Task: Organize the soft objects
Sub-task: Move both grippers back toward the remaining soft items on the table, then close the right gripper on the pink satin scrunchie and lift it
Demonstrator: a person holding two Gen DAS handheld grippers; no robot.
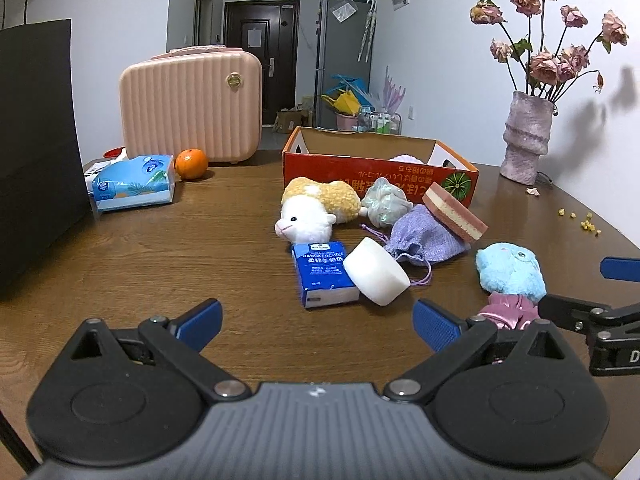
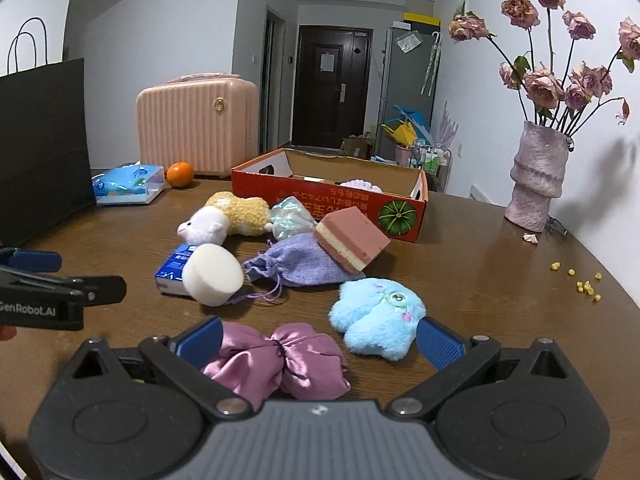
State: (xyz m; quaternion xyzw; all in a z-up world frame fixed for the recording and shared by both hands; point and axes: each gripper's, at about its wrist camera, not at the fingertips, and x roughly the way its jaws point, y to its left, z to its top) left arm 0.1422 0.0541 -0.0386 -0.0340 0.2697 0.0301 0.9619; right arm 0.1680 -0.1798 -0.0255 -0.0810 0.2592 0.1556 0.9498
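Blue-padded right gripper point(image 2: 318, 342) gapes wide and empty around the satin scrunchie point(image 2: 280, 364), seemingly lining up to grab it for the box point(image 2: 404, 216), while the left gripper point(image 1: 318, 322) hovers open, holding nothing.

White walls point(image 1: 440, 60), dark door point(image 1: 262, 36)

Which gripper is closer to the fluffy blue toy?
The right gripper. Its open fingers sit just in front of the blue plush toy, one blue pad beside it. The left gripper is open too, but over bare table off to the toy's left.
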